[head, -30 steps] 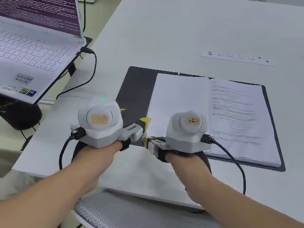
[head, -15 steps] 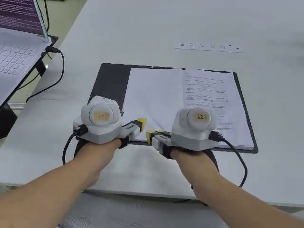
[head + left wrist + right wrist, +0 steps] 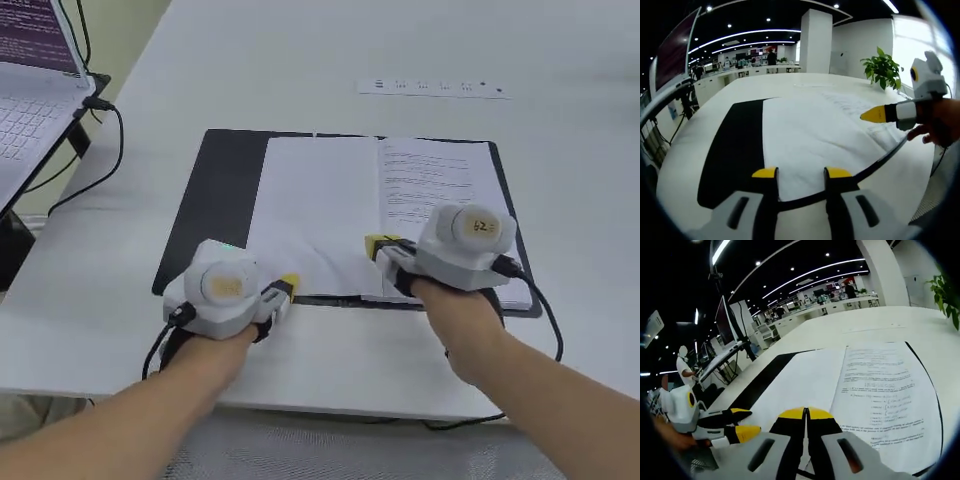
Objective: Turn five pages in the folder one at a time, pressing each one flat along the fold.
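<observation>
The black folder (image 3: 215, 200) lies open on the white table, with a blank white page (image 3: 315, 200) on its left and a printed page (image 3: 435, 180) on its right. My right gripper (image 3: 380, 243) is shut, its yellow tips low over the fold near the folder's front edge; in the right gripper view the gripper (image 3: 806, 415) has both jaws closed together with nothing seen between them. My left gripper (image 3: 288, 288) stands open at the folder's front edge, left of the fold. In the left gripper view that gripper (image 3: 801, 175) has its jaws apart over the blank page (image 3: 805, 135).
A laptop (image 3: 25, 90) sits at the far left with a black cable (image 3: 105, 150) trailing onto the table. A narrow printed strip (image 3: 430, 88) lies behind the folder. The table's front edge runs just below the grippers. A plant (image 3: 885, 70) stands beyond the table.
My right gripper has moved forward and to the right, onto the folder near the fold. The left gripper has drawn back slightly toward the front edge. The head camera has shifted.
</observation>
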Demonstrator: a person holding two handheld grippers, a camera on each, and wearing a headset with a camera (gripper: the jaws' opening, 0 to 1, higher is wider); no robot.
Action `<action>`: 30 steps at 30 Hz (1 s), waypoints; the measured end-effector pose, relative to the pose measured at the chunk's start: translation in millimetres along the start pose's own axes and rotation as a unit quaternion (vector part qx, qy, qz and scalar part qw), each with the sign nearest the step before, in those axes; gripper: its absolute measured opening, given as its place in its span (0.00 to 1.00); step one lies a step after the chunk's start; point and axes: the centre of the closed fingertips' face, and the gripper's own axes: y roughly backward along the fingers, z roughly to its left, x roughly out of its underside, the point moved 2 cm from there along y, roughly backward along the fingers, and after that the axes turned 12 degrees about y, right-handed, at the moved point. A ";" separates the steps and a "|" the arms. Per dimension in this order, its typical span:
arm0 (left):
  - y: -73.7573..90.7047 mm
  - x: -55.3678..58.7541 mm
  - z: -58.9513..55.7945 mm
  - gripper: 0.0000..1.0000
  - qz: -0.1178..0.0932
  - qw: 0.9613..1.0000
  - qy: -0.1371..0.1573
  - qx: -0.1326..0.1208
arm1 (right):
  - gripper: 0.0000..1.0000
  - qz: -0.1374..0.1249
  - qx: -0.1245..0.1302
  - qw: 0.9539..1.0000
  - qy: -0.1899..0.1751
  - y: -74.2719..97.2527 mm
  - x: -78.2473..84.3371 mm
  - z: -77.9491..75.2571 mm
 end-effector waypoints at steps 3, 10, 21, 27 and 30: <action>-0.2 0.5 -1.1 0.35 -0.003 1.000 -0.020 -0.003 | 0.00 -0.004 0.001 1.000 0.028 -10.6 -0.4 -7.9; -1.4 0.2 0.1 0.35 -0.018 1.000 -0.018 0.000 | 0.00 0.013 -0.003 0.998 0.056 -32.9 3.4 -19.9; -4.2 1.3 2.4 0.35 -0.026 1.000 -0.017 -0.003 | 0.00 -0.003 0.005 0.998 0.055 -57.6 -10.4 -38.2; -5.1 1.3 2.9 0.35 -0.028 0.999 -0.016 -0.003 | 0.00 -0.013 0.008 0.998 0.055 -66.0 -17.8 -40.7; -4.8 1.1 2.4 0.35 -0.029 0.999 -0.015 -0.004 | 0.00 -0.015 0.010 0.998 0.058 -69.2 -21.6 -41.4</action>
